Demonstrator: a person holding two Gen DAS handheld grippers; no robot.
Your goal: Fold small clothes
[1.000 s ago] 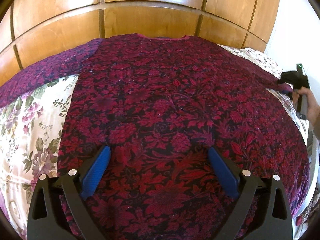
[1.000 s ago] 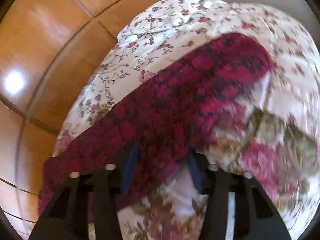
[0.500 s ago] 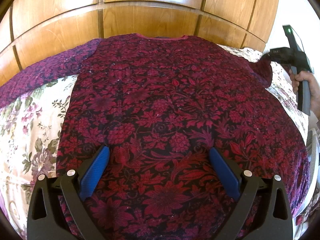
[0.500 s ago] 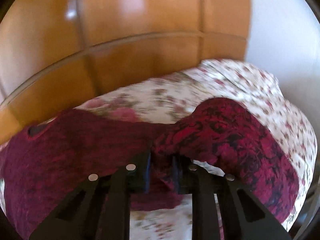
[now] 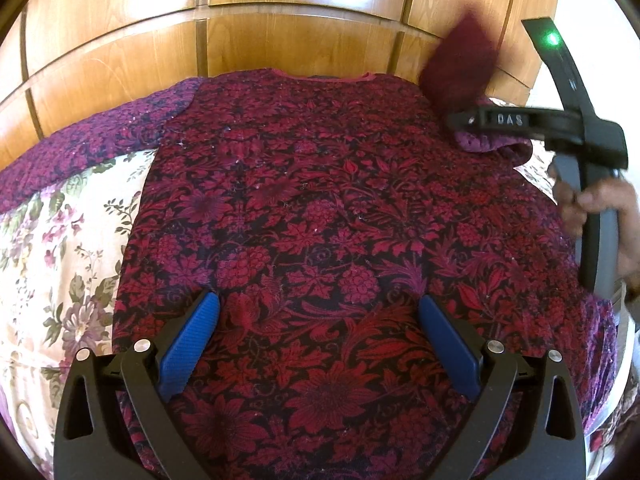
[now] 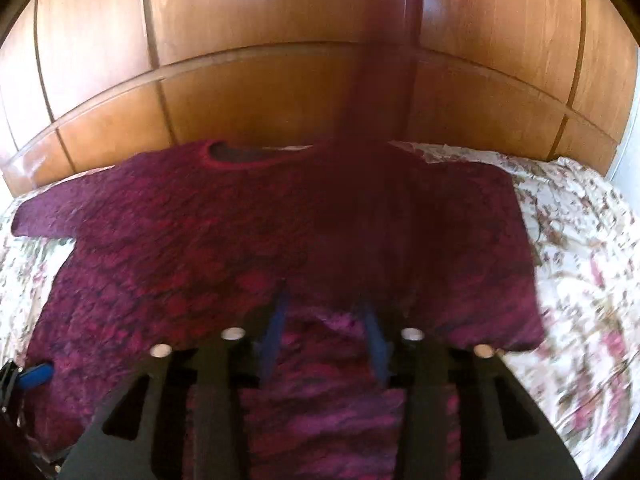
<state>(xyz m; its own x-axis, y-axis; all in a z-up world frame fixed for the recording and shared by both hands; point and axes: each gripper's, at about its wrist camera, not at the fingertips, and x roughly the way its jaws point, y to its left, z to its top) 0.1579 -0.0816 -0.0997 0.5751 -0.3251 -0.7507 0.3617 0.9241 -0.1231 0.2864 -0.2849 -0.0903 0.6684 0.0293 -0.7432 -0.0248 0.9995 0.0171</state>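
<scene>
A dark red floral top (image 5: 320, 208) lies flat on the bed, neckline toward the headboard; it also shows in the right wrist view (image 6: 180, 240). My left gripper (image 5: 318, 328) is open, hovering low over the top's lower middle, holding nothing. My right gripper (image 5: 452, 120) is at the top's right shoulder, shut on the right sleeve (image 5: 460, 60), which flaps up blurred above it. In the right wrist view the gripper (image 6: 324, 312) has sleeve cloth (image 6: 372, 112) between its fingers, and the blurred sleeve rises in front of the camera. The left sleeve (image 5: 92, 148) lies spread out to the left.
A floral bedsheet (image 5: 60, 260) covers the bed under the top, and shows at the right in the right wrist view (image 6: 580, 240). A curved wooden headboard (image 5: 300, 24) stands right behind the neckline. The bed's right edge lies near the person's hand (image 5: 600, 208).
My right gripper has lifted the right sleeve off the sheet and swung it up and inward over the top's right shoulder. My left gripper has stayed in place, open.
</scene>
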